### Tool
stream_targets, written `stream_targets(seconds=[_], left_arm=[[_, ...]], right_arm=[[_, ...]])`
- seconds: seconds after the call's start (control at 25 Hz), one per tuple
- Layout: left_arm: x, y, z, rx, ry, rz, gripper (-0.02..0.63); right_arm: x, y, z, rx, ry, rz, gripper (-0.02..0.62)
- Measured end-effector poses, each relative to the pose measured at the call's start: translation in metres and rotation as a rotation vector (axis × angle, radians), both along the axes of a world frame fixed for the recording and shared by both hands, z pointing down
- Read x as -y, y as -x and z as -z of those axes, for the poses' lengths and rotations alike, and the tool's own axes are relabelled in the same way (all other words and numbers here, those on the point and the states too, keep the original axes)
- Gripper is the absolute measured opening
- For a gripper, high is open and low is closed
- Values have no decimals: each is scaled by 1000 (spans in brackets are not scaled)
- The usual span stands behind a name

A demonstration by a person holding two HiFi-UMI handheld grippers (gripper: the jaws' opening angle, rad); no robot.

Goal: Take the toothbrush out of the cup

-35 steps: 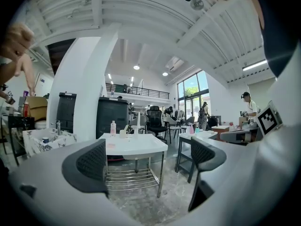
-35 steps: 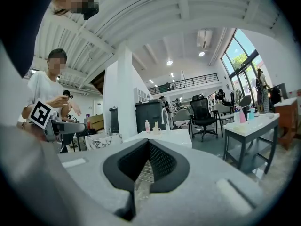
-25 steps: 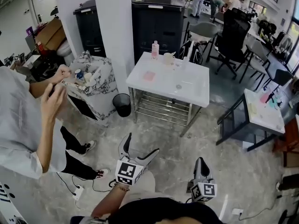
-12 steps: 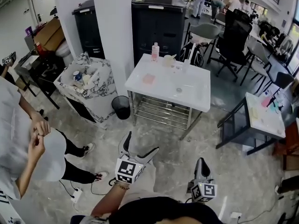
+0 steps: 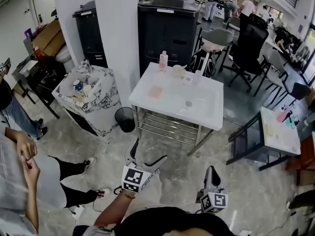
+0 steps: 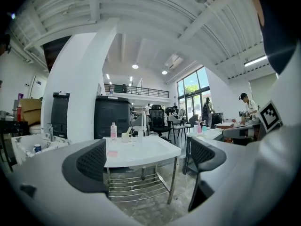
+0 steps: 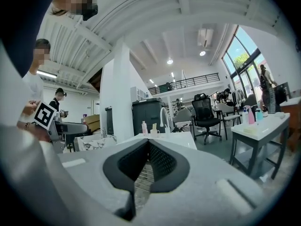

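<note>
The left gripper (image 5: 147,154) is hanging with jaws apart, the right gripper (image 5: 211,170) pressed together (both empty); closing in squarely on the bench (image 5: 206,107) and its far cup (image 5: 177,72) is probably mattering most

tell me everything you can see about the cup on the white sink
The cup is small, plain and cream-coloured; its material cannot be told from this far away. It stands upright near the back edge of the white sink, just right of a pink bottle in the head view and apart from it. A thin pale stick, probably the toothbrush, stands in it and leans over its rim. Only the sink top touches the cup.
</note>
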State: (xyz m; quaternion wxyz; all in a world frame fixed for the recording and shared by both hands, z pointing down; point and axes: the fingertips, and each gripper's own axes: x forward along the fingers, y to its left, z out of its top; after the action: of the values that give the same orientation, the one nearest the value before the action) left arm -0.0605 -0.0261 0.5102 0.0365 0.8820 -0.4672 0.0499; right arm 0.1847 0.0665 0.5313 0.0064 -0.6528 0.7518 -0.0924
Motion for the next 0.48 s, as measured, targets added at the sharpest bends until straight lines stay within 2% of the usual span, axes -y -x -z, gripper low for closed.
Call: stream_targets(seconds=[0.48], left_arm=[[141,-12,16,6,-25,-41,532]], right_arm=[[134,-8,10,-16,-16,0,5]])
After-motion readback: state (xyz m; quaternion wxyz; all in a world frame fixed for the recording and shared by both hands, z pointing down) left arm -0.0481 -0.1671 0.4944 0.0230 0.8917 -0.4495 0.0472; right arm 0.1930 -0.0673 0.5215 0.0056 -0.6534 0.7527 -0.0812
